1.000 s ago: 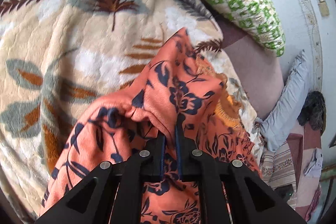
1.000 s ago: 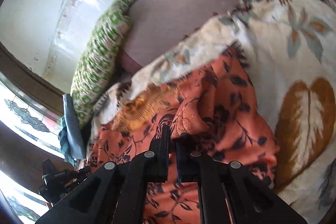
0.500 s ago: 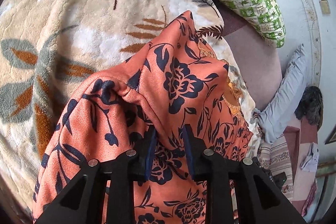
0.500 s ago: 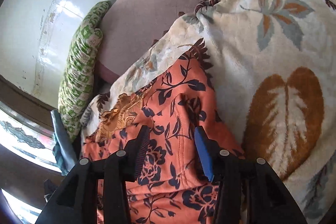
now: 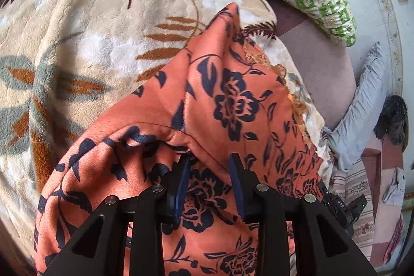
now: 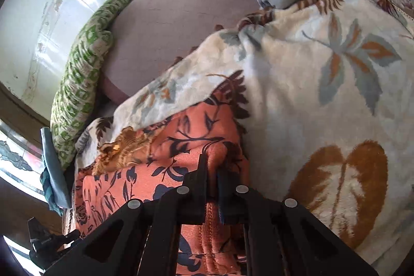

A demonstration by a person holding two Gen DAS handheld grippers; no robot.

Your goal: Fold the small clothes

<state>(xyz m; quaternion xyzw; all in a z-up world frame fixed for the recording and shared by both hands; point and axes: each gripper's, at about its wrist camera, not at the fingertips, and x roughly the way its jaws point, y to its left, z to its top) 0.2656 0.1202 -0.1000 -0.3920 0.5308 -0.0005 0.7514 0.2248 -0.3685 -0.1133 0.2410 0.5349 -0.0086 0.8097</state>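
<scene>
Mostly plush leaf-print blanket point(image 5: 77, 48), crumpled floral garment point(image 5: 227, 100)

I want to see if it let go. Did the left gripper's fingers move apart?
Yes. The left gripper was pinched shut on the orange cloth; now its jaws are opening, with cloth between them but not squeezed.

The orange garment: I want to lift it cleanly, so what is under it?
The orange garment lies on a leaf-print blanket, which shows all around it. Gold embroidered cloth peeks out at one edge. Anything else beneath is covered.
</scene>
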